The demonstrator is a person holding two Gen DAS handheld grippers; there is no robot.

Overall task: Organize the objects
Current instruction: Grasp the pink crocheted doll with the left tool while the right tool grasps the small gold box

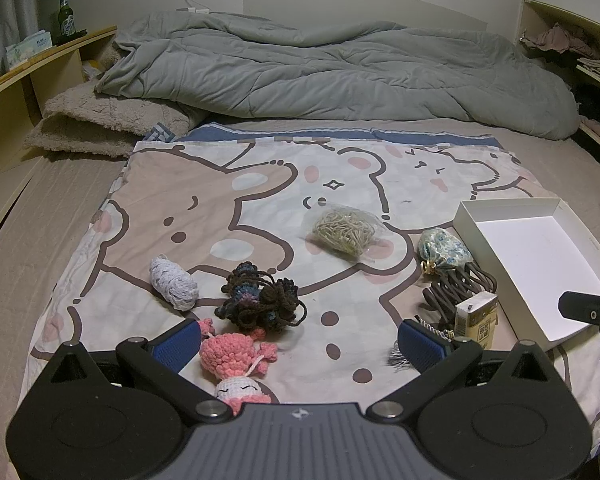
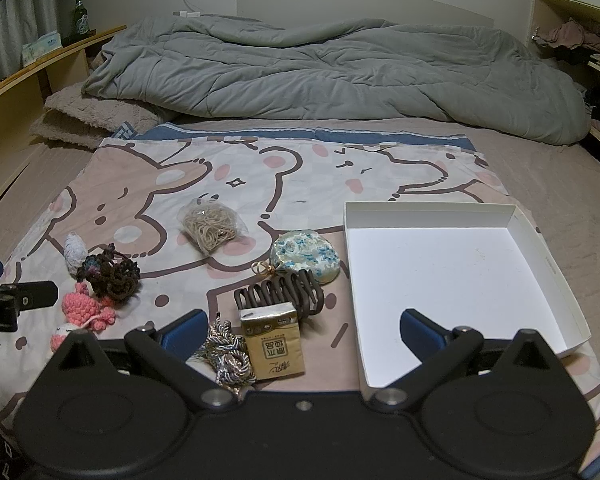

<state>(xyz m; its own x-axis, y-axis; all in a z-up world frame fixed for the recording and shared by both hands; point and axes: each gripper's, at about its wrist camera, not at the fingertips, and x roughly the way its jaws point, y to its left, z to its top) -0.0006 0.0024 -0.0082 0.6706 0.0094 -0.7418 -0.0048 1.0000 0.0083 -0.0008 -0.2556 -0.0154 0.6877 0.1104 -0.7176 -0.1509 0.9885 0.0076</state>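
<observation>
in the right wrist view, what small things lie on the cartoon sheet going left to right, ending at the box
white yarn bundle → dark crochet tangle → bagged beige cord → tissue pack → floral pouch → white box. The pink doll, tassel cord and hair claw overlap these in order, so they are left out.

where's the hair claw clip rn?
The brown hair claw clip lies on the cartoon sheet, centre of the right wrist view, just left of the white box, between the floral pouch and the tissue pack.
</observation>
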